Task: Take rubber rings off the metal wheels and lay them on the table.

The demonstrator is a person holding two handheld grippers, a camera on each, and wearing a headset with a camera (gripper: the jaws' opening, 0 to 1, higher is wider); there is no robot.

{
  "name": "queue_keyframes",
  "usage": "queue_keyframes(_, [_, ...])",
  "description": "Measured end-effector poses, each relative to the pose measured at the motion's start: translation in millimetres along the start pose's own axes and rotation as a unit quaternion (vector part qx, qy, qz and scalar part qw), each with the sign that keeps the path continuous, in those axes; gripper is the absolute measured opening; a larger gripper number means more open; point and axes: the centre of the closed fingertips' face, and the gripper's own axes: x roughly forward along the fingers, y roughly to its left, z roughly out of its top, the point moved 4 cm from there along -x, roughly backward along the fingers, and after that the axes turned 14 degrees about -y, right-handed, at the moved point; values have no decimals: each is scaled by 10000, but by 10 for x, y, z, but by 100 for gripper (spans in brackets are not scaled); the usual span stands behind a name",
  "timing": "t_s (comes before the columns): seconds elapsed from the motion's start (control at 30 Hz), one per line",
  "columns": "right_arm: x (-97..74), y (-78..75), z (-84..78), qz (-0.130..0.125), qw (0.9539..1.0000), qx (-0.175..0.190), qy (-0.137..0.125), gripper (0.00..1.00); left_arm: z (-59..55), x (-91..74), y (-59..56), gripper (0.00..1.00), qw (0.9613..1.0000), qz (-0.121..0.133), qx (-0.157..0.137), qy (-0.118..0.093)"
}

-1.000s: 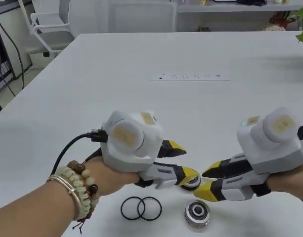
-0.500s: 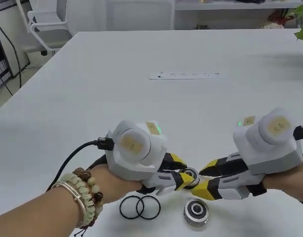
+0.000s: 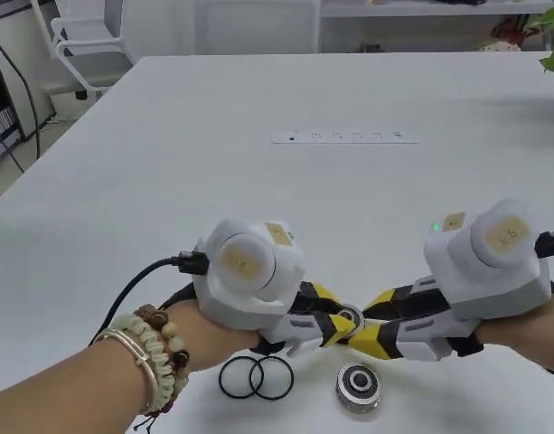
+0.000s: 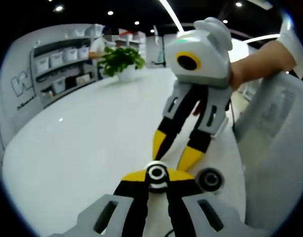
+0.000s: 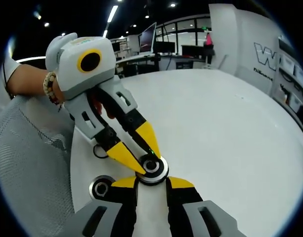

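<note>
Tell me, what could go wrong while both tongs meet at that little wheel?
The wheel is pinched only at the tips of the left tongs; a tug from the right tongs could pop it loose. It seems held off the table, so it might drop onto the second wheel or roll off.

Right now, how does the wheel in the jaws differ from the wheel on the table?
The held wheel is raised off the table and pinched by the left gripper, with the right gripper at it. The loose wheel lies flat on the table, and neither gripper touches it. Both are small round metal wheels.
</note>
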Motion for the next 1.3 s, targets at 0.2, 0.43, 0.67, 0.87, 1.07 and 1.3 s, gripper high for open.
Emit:
queue_keyframes(0.2, [-8,-1,-1,15,9999,-153,13,18,3,0,-1,14,10000,14,-6,-7])
queue_keyframes(0.43, [-40,-29,-46,36,9997,-214,141,7,2,-4,-3,14,10000,28,-13,-7])
queue_keyframes(0.67, [-47,-41,-40,-8,9995,-248,210,3,-1,-13,-6,14,10000,22,4,5])
queue_keyframes(0.87, [-59,-64,-34,-127,9997,49,215,0,-3,-17,-8,14,10000,13,22,9])
queue_keyframes(1.07, [-81,-112,-26,-359,9940,1027,137,0,-4,-20,-9,14,10000,2,37,13])
queue_keyframes(1.3, [-104,-117,-24,-422,9816,1862,-83,0,-6,-23,-8,14,10000,5,38,9])
